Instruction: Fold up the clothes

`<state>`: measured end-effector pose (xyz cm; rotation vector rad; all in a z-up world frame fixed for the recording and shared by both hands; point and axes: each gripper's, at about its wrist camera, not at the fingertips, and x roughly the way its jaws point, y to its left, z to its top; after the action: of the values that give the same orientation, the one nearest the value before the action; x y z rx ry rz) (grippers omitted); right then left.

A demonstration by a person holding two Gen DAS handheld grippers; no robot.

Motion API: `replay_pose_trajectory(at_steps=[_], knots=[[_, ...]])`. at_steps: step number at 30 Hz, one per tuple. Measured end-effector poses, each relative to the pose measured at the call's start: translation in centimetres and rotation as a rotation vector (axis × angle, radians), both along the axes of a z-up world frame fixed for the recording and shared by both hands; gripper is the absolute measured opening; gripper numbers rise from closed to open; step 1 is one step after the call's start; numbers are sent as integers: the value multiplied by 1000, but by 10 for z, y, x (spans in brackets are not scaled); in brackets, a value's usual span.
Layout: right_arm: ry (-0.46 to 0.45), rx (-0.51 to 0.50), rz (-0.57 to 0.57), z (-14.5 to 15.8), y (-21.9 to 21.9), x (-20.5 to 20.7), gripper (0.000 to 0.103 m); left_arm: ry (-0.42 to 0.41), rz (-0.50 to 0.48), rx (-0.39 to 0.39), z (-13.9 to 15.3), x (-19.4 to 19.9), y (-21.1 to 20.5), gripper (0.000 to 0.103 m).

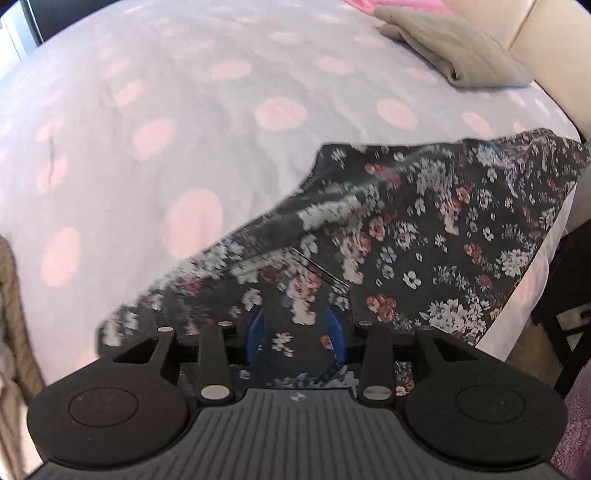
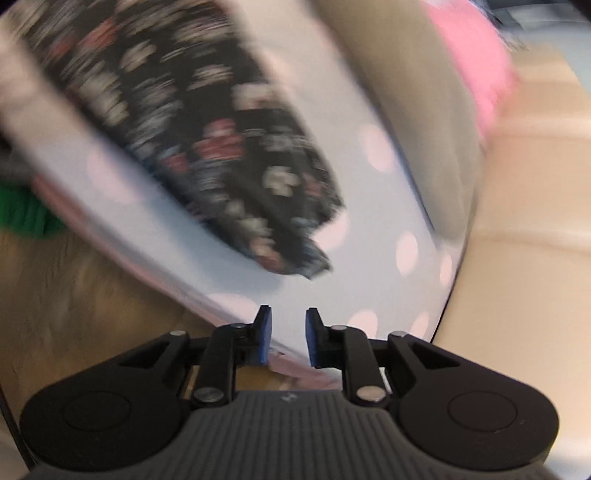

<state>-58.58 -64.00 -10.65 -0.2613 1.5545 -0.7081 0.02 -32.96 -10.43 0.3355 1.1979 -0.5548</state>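
A dark floral garment (image 1: 424,229) lies on the polka-dot bed sheet (image 1: 166,110), spread toward the bed's right edge. One end of it is lifted and drapes over my left gripper (image 1: 295,332), which is shut on the cloth between its blue pads (image 1: 258,328). In the right wrist view the same garment (image 2: 221,147) is blurred, with a corner hanging near the sheet. My right gripper (image 2: 287,332) stands open below that corner, holding nothing, apart from the cloth.
A folded grey-beige garment (image 1: 454,51) rests at the far right of the bed, with pink fabric (image 1: 399,5) behind it. A cream headboard (image 2: 517,258) borders the bed. Dark furniture (image 1: 569,295) stands beside the bed edge. Something green (image 2: 22,214) lies on the floor.
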Motion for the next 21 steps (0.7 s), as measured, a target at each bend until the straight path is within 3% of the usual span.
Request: replay_pose_trajectory(at_steps=[8, 13, 17, 21], knots=[[-487, -11, -441, 29, -40, -25, 21, -19, 43, 24, -14, 3, -12, 35], [-768, -4, -712, 41, -67, -40, 33, -18, 69, 21, -19, 4, -18, 35], [-788, 34, -791, 28, -81, -31, 33, -20, 92, 40, -23, 7, -21, 35], [-745, 127, -725, 10, -73, -28, 39, -18, 97, 53, -27, 10, -22, 35]])
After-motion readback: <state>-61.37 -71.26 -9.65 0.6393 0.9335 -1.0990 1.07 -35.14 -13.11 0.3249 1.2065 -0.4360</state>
